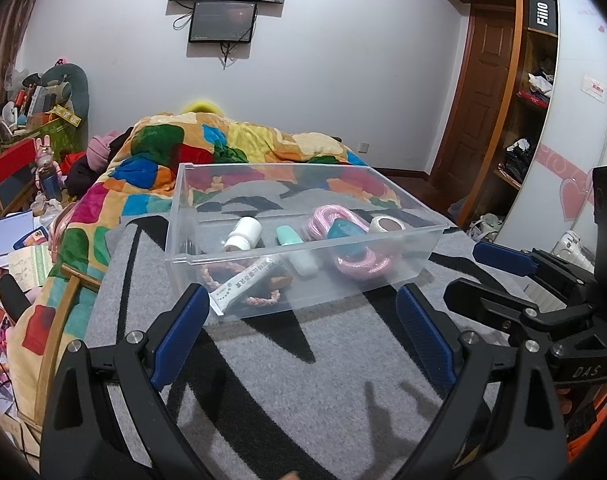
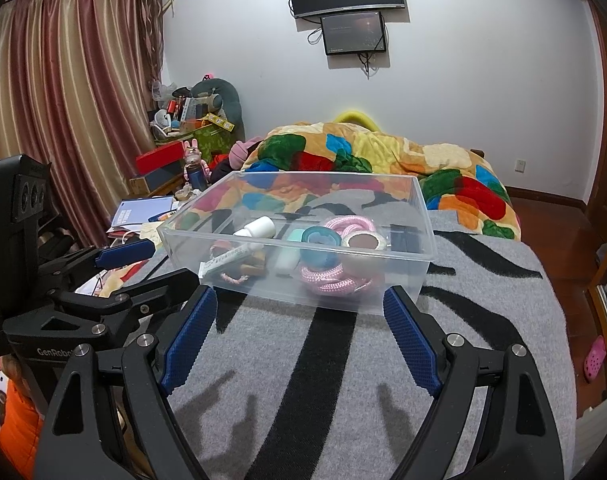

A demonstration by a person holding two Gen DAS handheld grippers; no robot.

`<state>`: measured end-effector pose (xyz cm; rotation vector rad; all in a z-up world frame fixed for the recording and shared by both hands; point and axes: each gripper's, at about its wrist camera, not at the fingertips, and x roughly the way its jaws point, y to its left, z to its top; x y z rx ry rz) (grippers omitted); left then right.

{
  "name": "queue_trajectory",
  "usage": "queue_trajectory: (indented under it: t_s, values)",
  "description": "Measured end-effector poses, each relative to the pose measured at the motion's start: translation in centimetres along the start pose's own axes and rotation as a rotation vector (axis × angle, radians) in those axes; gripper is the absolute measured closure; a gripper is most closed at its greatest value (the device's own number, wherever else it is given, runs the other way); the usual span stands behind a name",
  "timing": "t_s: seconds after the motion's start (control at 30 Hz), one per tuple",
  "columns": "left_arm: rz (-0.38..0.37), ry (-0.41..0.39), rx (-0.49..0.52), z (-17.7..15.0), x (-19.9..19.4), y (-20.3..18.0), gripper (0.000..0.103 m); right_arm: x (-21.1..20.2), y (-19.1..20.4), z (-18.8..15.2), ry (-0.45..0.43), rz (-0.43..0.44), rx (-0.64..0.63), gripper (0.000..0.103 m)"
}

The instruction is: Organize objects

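Note:
A clear plastic bin stands on a grey blanket with black stripes. Inside lie a white bottle, a white tube, a mint container, a pink rope, a teal object, a tape roll, a braided band and a black item. My left gripper is open and empty just before the bin. My right gripper is open and empty at the bin's near wall; it also shows in the left wrist view.
A colourful quilt is heaped behind the bin. Cluttered boxes and toys sit to the left. A wardrobe stands right. The bed edge drops to a wooden floor on the right.

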<state>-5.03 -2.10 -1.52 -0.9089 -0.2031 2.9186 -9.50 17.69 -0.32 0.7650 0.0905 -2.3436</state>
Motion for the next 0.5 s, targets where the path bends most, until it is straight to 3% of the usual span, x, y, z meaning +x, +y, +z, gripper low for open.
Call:
queue_trajectory:
  t_s: [0.5]
  values:
    - [-0.004, -0.012, 0.012, 0.15, -0.32, -0.10, 0.008, 0.05, -0.27, -0.13, 0.005, 0.004, 0.014, 0.019]
